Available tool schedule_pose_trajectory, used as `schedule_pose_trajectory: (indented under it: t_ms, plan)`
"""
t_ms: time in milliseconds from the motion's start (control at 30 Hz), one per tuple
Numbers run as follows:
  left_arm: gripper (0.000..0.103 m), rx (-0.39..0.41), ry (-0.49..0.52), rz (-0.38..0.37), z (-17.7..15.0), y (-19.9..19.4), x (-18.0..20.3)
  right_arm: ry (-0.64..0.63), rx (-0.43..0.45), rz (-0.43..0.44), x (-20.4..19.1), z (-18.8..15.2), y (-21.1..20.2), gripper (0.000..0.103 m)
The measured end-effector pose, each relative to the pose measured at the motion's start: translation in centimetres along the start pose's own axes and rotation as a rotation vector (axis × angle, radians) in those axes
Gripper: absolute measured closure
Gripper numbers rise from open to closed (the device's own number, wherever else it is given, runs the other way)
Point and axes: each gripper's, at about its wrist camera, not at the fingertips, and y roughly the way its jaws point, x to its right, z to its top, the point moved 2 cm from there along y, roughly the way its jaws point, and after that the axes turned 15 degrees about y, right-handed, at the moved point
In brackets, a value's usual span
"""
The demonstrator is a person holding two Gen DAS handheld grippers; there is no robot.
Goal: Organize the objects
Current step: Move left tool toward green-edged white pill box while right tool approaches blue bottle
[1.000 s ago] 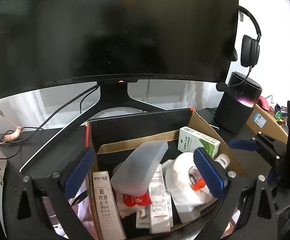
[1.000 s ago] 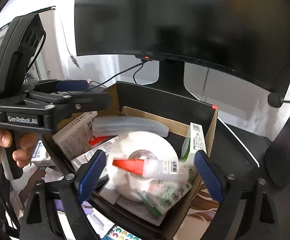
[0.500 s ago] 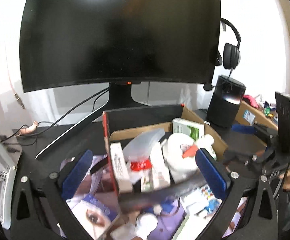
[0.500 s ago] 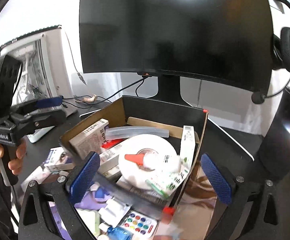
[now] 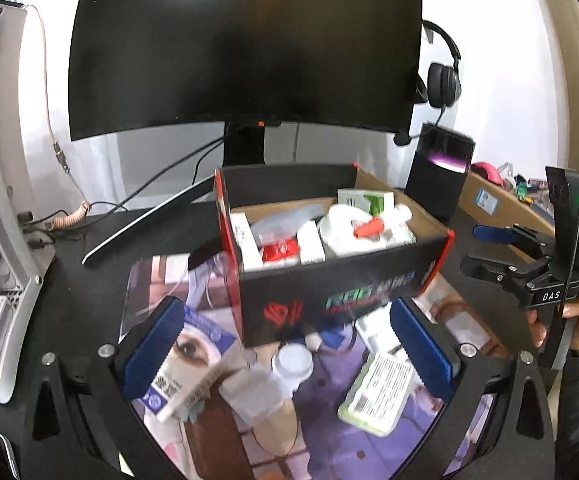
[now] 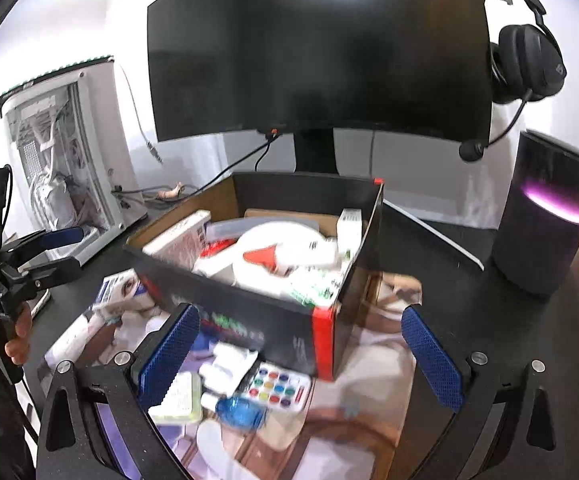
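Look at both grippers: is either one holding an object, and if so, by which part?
Nothing is held. The left gripper and the right gripper both stand open, short of the box, with nothing between their fingers.

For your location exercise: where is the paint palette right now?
In the right wrist view, the paint palette lies on the mat just before the box, beside a blue bottle.

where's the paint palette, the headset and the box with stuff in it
paint palette (image 6: pixel 278 389), right wrist view, on its coloured wells
headset (image 6: pixel 529 65), right wrist view, on the ear cup
box (image 5: pixel 329 300), left wrist view, on its black front wall
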Motion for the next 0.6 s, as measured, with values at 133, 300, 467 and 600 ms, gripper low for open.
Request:
schedule_pose_trajectory:
  t_ms: [133, 300, 467, 600]
  plan:
    - [0.0, -0.019, -0.013, -0.01, -1.6, 0.4, 0.2, -0.064, -0.036, -0.041, -0.7, -2.1, 0.6, 0.001]
    - [0.0, -0.025, -0.013, -0.026, -2.5, 0.4, 0.4, -0.091, -0.06, -0.033, -1.5, -3.4, 1.5, 0.001]
    - [0.0, -0.039, 0.022, -0.067, -2.7, 1.0, 1.5, -0.102, -0.077, -0.038, -1.6, -3.9, 2.2, 0.001]
    - [0.0, -0.057, 0.053, -0.112, -3.0, 1.6, 2.8, -0.09, -0.09, -0.036, -1.2, -4.0, 2.7, 0.001]
